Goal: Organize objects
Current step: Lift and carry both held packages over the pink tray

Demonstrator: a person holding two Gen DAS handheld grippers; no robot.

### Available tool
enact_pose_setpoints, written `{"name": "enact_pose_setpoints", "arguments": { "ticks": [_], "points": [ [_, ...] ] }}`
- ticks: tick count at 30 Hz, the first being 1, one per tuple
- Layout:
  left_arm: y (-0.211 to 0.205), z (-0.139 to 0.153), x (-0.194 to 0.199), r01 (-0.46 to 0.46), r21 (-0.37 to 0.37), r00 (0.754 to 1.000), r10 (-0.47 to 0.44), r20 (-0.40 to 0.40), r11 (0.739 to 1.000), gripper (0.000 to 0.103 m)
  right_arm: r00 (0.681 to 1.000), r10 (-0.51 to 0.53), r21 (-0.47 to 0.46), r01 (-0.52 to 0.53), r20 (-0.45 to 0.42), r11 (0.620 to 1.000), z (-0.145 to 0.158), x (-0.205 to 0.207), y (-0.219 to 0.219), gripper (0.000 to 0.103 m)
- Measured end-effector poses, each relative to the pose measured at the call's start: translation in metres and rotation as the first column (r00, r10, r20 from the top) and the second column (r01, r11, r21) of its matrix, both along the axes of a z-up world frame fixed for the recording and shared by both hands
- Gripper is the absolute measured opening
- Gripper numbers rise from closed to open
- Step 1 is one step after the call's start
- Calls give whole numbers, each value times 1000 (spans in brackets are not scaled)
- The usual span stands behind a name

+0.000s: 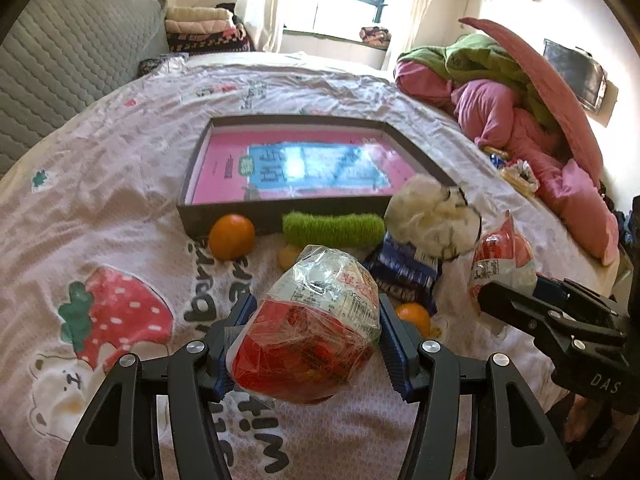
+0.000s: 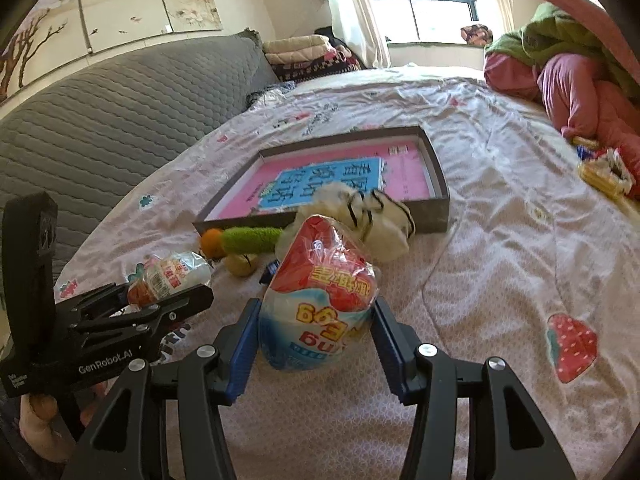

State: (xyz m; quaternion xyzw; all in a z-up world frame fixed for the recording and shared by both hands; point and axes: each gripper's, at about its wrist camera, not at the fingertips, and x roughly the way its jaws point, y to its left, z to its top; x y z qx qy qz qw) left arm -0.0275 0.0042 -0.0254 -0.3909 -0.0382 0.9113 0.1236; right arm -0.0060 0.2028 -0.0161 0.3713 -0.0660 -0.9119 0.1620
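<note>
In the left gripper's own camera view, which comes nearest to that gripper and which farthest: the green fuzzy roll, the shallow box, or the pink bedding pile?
From the left gripper, which is shut on a wrapped snack packet:
1. Green fuzzy roll, just ahead, lying against the box's front wall.
2. Shallow box, directly behind the roll, mid-bed.
3. Pink bedding pile, far off to the right.

Tray (image 1: 224, 222) interior free; green plush (image 1: 333, 229), orange (image 1: 231, 236), white plush (image 1: 434, 216) crowd near wall.

Two red-and-white plastic-wrapped snack packs (image 1: 316, 328) (image 2: 324, 300) hung clear of the bedsheet, each pinched between blue pads, near the shallow dark box (image 1: 224, 216).
</note>
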Motion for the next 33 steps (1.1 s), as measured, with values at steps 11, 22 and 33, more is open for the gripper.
{"name": "enact_pose_setpoints", "arguments": {
  "ticks": [11,22,33],
  "points": [
    [-7,19,-19,-29,3,999,29,-39,1000,61,998,9,32,-7,-66,999,24,-14,-4,54],
    [-12,32,-64,-47,-18,997,46,-59,999,61,993,-6,104,18,-115,994,38,-63,-5,54],
    [-20,31,-114,-71,-41,997,70,-16,997,61,997,-20,162,32,-73,986,32,-120,-6,54]
  ]
}}
